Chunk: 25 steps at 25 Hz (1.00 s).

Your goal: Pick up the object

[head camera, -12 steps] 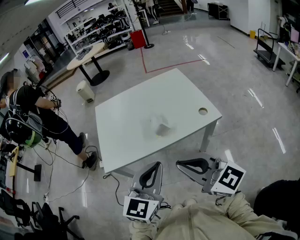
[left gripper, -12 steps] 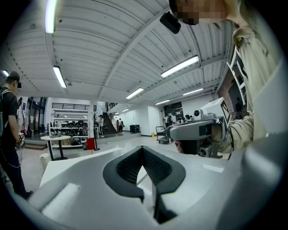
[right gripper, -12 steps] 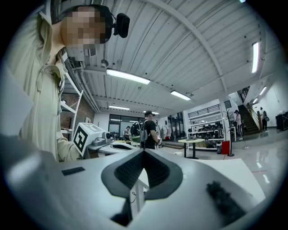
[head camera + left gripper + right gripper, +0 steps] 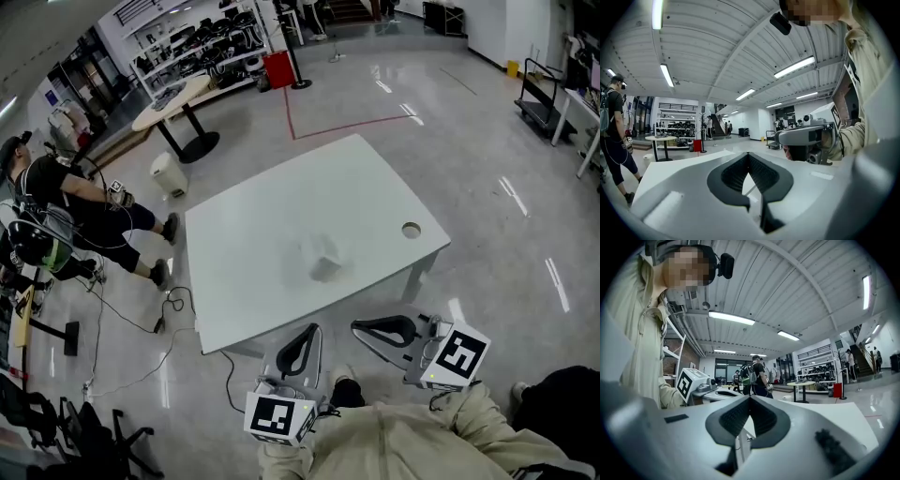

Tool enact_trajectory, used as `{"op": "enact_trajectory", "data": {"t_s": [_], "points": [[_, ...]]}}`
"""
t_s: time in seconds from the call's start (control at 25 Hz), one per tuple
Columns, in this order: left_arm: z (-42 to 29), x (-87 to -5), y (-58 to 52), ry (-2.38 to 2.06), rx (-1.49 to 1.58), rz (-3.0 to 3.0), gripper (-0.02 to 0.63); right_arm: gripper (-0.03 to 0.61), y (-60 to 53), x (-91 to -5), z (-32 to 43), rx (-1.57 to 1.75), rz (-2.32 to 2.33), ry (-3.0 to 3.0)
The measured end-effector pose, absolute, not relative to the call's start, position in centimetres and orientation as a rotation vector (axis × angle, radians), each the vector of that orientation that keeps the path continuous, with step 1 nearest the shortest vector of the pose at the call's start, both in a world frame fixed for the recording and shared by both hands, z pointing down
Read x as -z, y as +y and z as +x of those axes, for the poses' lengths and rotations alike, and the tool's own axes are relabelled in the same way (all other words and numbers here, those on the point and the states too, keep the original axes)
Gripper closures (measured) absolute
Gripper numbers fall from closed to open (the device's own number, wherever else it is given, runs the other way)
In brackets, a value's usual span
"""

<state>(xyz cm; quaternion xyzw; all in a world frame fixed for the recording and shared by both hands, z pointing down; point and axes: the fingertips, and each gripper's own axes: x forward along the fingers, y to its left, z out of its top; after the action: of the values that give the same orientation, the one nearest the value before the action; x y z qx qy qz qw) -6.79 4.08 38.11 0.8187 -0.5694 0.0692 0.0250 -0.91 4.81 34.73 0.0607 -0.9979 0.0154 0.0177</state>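
The object [image 4: 323, 255] is a small, pale whitish thing, nearly the same colour as the white desk [image 4: 262, 281] under it, and too blurred in the head view to make out its exact shape or which way it faces. It lies by itself near the middle of the desk, a little toward the near edge. It is well apart from the round hole [image 4: 411, 229] by the desk's right corner.

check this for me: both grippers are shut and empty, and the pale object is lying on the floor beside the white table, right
One thing is off. The pale object lies on the white table, near its middle, not on the floor beside it; the head view shows this. The rest holds: the left gripper and the right gripper are both shut and empty.
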Motion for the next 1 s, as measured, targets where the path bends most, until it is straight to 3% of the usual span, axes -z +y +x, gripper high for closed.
{"op": "enact_trajectory", "data": {"t_s": [1.0], "points": [[-15.8, -44.6, -14.0, -1.480, -0.325, 2.461, 0.603, 0.580, -12.7, -39.0, -12.1, -0.200, 0.303, -2.978]]}}
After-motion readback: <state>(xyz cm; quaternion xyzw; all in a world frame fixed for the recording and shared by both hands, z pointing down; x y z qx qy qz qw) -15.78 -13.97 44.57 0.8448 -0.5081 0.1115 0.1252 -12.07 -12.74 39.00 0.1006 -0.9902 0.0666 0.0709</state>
